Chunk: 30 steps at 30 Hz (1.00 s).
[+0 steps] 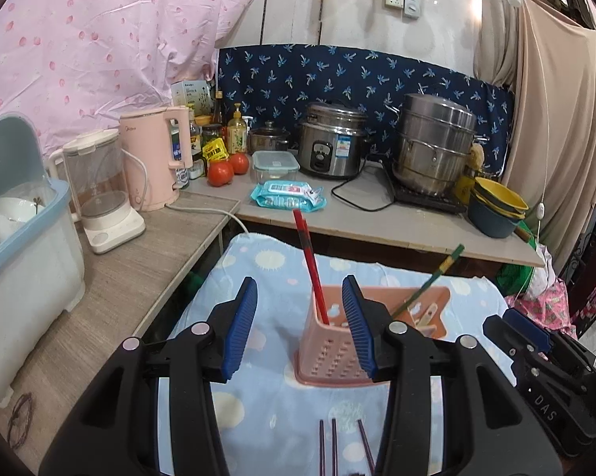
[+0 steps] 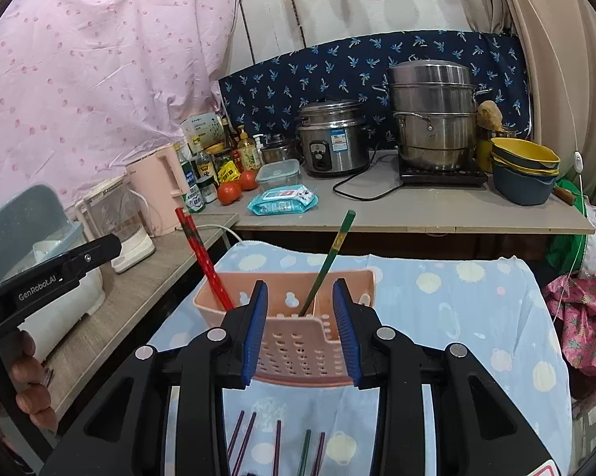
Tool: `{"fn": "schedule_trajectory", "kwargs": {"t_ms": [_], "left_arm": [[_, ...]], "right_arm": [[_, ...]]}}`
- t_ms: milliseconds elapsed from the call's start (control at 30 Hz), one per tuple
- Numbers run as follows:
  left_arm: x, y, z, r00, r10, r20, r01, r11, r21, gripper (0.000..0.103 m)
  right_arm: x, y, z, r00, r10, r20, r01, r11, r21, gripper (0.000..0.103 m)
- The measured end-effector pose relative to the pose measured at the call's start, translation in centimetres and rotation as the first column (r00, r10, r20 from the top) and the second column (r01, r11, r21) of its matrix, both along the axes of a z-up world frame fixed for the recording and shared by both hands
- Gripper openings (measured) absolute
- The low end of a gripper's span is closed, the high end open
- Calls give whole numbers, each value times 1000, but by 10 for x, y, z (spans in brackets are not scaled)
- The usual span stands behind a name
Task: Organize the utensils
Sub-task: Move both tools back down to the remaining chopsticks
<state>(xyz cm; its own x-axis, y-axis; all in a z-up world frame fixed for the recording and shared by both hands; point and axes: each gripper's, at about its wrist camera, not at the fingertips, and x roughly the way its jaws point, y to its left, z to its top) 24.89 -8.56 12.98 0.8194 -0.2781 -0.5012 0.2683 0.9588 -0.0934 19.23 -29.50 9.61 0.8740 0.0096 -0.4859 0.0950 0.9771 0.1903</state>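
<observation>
"GenRobot.AI" is printed on the left gripper (image 2: 52,273) and "DAS" on the right gripper (image 1: 536,361); both sets of jaws gape wide, holding nothing. The pink utensil holder (image 2: 298,325) stands mid-cloth, red chopsticks (image 2: 204,258) and a green one (image 2: 329,258) inside, loose chopsticks (image 2: 278,444) lying nearer.

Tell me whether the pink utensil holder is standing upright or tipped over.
Upright. The pink utensil holder sits base-down on the cloth, its open top up, with red chopsticks and a green chopstick sticking up.

One pink caddy (image 2: 294,341), two tomatoes (image 2: 229,191), five loose chopsticks (image 2: 276,448)
</observation>
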Motion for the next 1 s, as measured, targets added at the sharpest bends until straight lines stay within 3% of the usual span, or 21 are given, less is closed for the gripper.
{"fn": "schedule_trajectory", "kwargs": {"t_ms": [700,1000], "left_arm": [[-87,38,-90,989,0,-145,6,999,37,42],[-124,48,-147,966,5,-258,9,999,50,42]], "right_arm": [[-109,15,-102,977,-34,-211,37,999,10,34],[-143,34,-137,957,-29,-287,30,1000,1,34]]}}
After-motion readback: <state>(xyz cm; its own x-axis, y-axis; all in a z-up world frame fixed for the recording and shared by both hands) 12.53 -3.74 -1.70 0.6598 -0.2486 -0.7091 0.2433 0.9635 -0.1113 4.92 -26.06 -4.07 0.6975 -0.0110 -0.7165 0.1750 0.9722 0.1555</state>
